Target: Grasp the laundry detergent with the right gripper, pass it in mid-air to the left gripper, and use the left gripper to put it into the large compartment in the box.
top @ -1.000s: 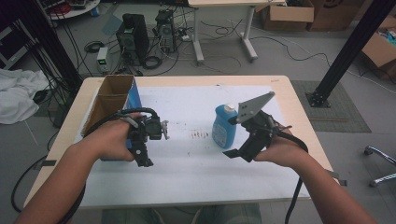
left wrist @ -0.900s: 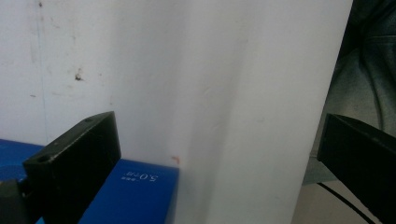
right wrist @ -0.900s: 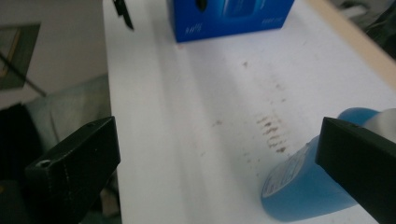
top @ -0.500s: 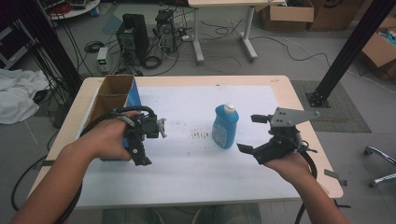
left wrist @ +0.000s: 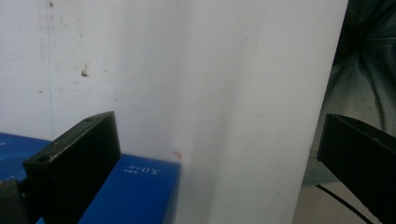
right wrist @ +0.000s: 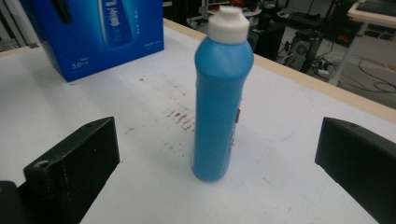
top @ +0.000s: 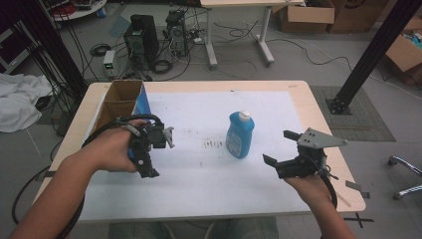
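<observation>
**Right Gripper Released and Withdrawn from the Bottle**

One second earlier, my right gripper (top: 278,148) had been up against the blue bottle (top: 240,135). Half a second earlier it had already backed off. At this moment it sat well clear of the bottle, on the side away from the box, with its fingers (right wrist: 74,158) spread wide and nothing between them. I judged this to mean that the bottle had been set down and let go, and that the placing step was finished.

The bottle stood upright on the white worktop (top: 199,179) by itself, touched by neither gripper. Its white cap (right wrist: 227,23) was on. The body was opaque blue, so I could not tell the level of the contents.

My left gripper (top: 149,149) had hardly moved over the same second. It hung beside the bottle on the box side, just in front of the blue cardboard box (top: 124,107). Its fingers (left wrist: 79,158) were spread, holding nothing, and pointed down at the worktop and a corner of the box.

The box stood open at the top, well apart from the bottle. Its brown inside appeared empty as far as the high view reached; the bottom was not visible.
</observation>
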